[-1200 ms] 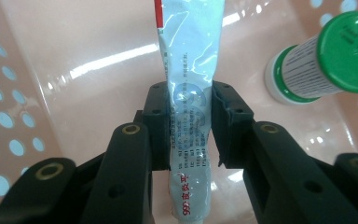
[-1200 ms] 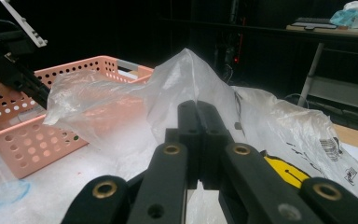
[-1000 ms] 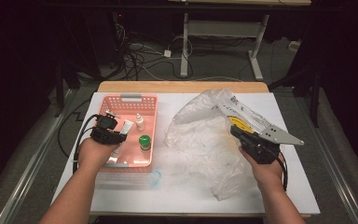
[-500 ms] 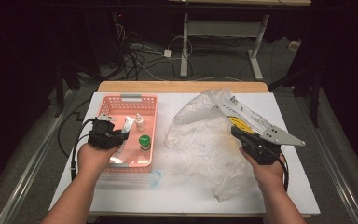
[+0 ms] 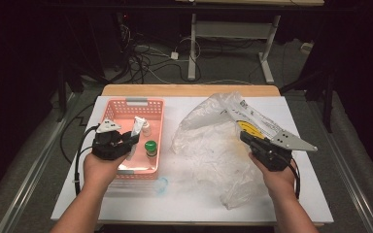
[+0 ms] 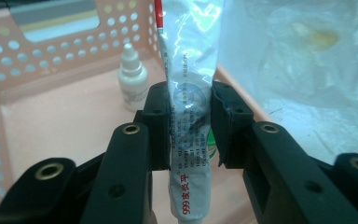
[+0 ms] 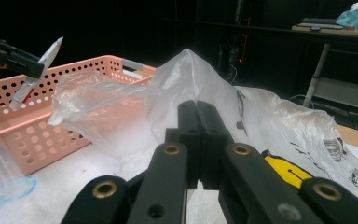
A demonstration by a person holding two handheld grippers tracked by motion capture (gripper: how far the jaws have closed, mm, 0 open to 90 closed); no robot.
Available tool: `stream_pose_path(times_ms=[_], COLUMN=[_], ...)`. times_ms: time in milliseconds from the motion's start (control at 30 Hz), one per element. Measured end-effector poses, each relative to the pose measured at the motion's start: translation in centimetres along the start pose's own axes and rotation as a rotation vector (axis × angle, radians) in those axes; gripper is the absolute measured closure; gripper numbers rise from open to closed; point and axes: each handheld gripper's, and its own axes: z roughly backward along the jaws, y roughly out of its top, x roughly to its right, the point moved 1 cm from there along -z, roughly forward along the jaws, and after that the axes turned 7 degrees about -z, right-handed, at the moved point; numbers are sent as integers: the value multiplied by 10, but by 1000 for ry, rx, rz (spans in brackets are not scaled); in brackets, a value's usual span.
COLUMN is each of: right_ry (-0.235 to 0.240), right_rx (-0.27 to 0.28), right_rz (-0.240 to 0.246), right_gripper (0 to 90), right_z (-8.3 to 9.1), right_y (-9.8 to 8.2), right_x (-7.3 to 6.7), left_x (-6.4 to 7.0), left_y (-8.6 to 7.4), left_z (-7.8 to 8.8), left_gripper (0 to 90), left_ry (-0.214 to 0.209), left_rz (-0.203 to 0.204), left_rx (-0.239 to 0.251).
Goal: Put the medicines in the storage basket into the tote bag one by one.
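Pink basket (image 5: pixel 126 109) with two bottles; one tube (image 6: pixel 189 93) pinched in left tool (image 6: pixel 189 126); right tool (image 7: pixel 198 140) pinching one bag (image 5: pixel 209 145).

The high view sits above the near edge of the surface (image 5: pixel 194 204) and faces forward and down, far enough off to take in all four edges and the floor beyond. The left gripper view rides on the left claw (image 6: pixel 190 123), very close, looking along its jaws into the pink basket (image 6: pixel 9 88) near the left edge. The right gripper view rides on the right claw (image 7: pixel 198 140), set low near the right edge, facing level across the surface toward the left edge. All three views share the pink basket (image 5: pixel 156 127) (image 7: pixel 37 121) and the clear plastic bag (image 5: pixel 213 145) (image 6: pixel 307 60) (image 7: pixel 186 88).
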Motion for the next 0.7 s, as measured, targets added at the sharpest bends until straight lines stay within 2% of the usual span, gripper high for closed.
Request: stream_pose_path(times_ms=[233,367,700], right_ry=[5,3,5], right_rx=[3,9,14], right_rz=[-2,-3,-2], right_gripper=[900,900,900], right_z=[0,0,0], right_y=[1,2,3], right_x=[-1,-2,-1], left_x=[21,36,69], left_y=[8,12,15], left_z=[7,10,10], left_gripper=[683,683,683], left_ry=[-25,-62,-131], left_rz=[-58,-77,-126], left_rx=[51,86,126])
